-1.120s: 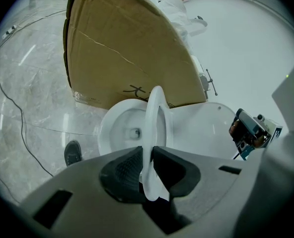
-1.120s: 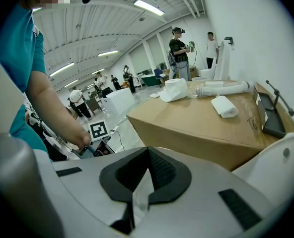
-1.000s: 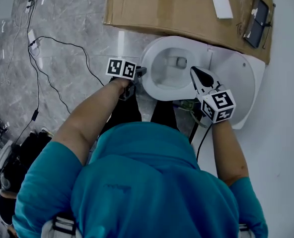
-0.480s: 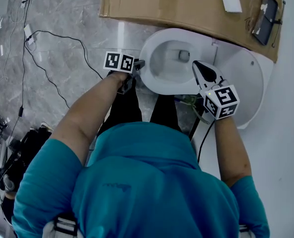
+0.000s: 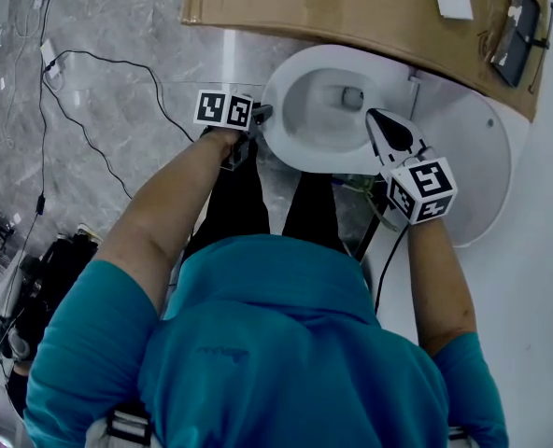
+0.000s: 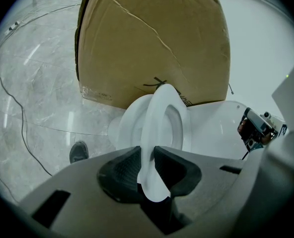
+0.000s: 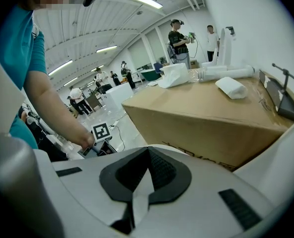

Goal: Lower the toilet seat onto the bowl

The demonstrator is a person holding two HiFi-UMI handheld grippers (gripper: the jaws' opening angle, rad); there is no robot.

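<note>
The white toilet seat (image 5: 300, 157) lies over the bowl (image 5: 337, 101), and I cannot tell whether it rests on the rim. My left gripper (image 5: 262, 113) is shut on the seat's left edge. In the left gripper view the seat rim (image 6: 162, 118) runs between the dark pads (image 6: 124, 167) of the left gripper (image 6: 148, 157); its jaws have just been opening a little, the rim still between them. My right gripper (image 5: 375, 119) is shut on the right edge. A white sliver of seat (image 7: 139, 192) shows between the pads of the right gripper (image 7: 148, 157).
The raised lid (image 5: 473, 157) spreads to the right of the bowl. A large cardboard box (image 5: 351, 7) stands right behind the toilet, with a dark device (image 5: 519, 35) on top. Cables (image 5: 99, 73) trail over the marble floor at left. People stand far off in the hall (image 7: 179, 38).
Both grippers have sunk with the seat between them, lower over the bowl. The head camera has tilted, so the toilet sits higher in the picture.
</note>
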